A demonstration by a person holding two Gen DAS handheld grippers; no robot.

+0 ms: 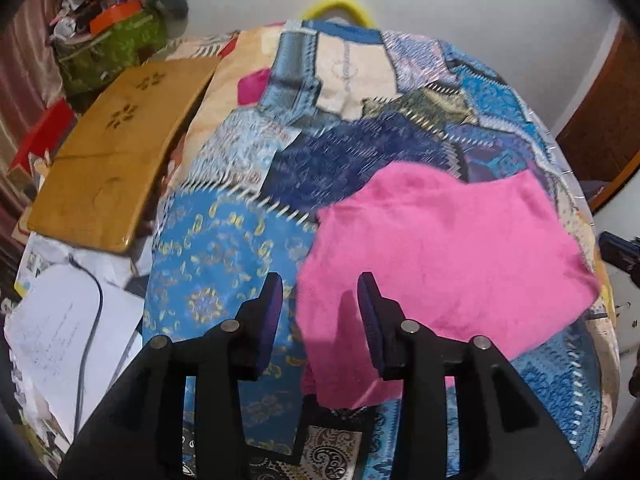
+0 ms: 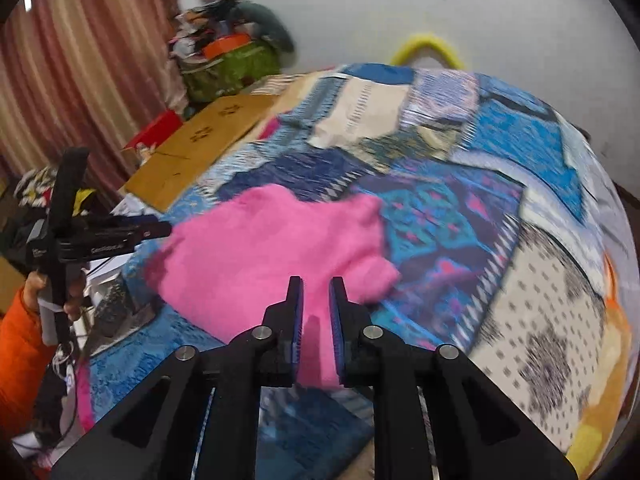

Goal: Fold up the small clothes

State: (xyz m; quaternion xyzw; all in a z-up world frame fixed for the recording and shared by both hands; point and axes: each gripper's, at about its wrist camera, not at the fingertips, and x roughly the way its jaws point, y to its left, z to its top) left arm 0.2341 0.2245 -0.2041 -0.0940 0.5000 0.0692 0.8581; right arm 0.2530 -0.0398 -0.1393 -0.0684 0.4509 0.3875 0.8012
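Note:
A small pink garment [image 1: 440, 248] lies spread on the patchwork bedspread [image 1: 224, 248]. My left gripper [image 1: 320, 292] is open above the garment's near left edge. The fabric passes under the right finger, and the pads do not press on it. In the right wrist view the pink garment [image 2: 260, 248] bunches up toward my right gripper [image 2: 316, 296]. Its jaws stand narrow with a fold of pink fabric filling the gap between them. My left gripper [image 2: 158, 230] shows there at the garment's left edge, held by a hand in an orange sleeve [image 2: 20, 344].
A wooden lap board [image 1: 108, 152] lies at the left of the bed, with papers and a cable [image 1: 60, 320] below it. A cluttered green bag [image 1: 108, 48] stands by the curtain. A yellow hoop [image 1: 340, 6] sits behind the bed against the wall.

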